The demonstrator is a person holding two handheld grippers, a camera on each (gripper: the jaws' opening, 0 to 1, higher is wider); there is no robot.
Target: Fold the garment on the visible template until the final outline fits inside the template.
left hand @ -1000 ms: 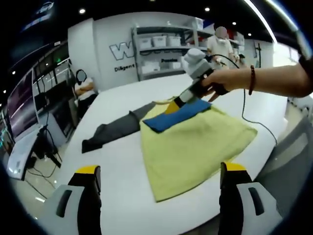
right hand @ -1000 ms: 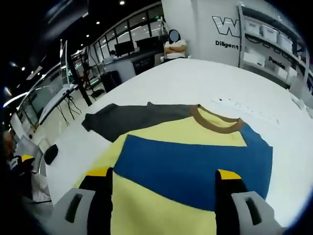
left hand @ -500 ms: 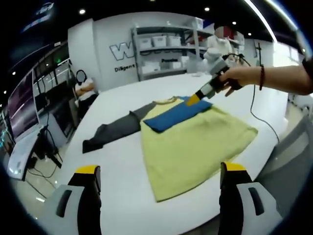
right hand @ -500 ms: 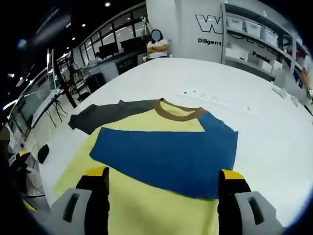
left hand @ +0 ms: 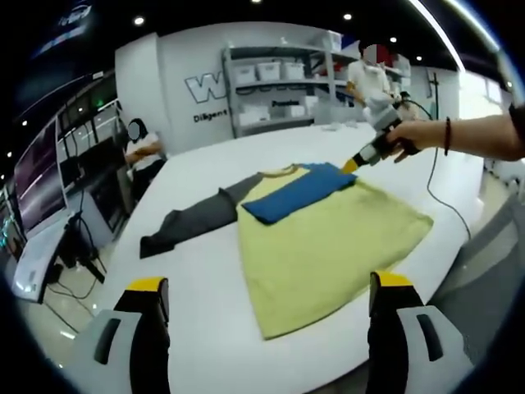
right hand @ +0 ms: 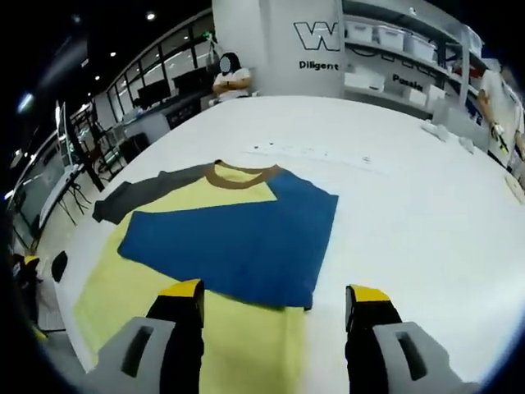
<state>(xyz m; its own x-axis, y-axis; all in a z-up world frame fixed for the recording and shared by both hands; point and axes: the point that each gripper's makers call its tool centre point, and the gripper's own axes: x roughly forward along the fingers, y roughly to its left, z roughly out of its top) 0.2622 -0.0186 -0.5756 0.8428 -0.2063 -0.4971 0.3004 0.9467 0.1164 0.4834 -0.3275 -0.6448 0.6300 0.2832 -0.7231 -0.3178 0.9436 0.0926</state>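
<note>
The garment lies flat on the white table (left hand: 205,271). Its yellow body (left hand: 328,238) is spread out, the blue sleeve (left hand: 299,190) lies folded across the chest, and the grey sleeve (left hand: 184,222) stretches out to the left. My left gripper (left hand: 269,283) hangs open above the table's near edge, short of the hem. My right gripper (left hand: 353,164), held in a hand, hovers just past the blue sleeve's end. In the right gripper view, the right gripper (right hand: 276,291) is open over the blue sleeve (right hand: 238,242), with the brown collar (right hand: 242,174) beyond.
Faint marks (right hand: 312,152) run across the table beyond the collar. Small white items (right hand: 443,131) lie near the far edge. Shelves with white bins (left hand: 279,82) and people stand behind. A cable (left hand: 426,189) trails from the right gripper. Desks with monitors (left hand: 49,205) line the left.
The right gripper has drawn back from over the blue sleeve toward the garment's far right side. The garment stays as it lay. The left gripper has not moved.
</note>
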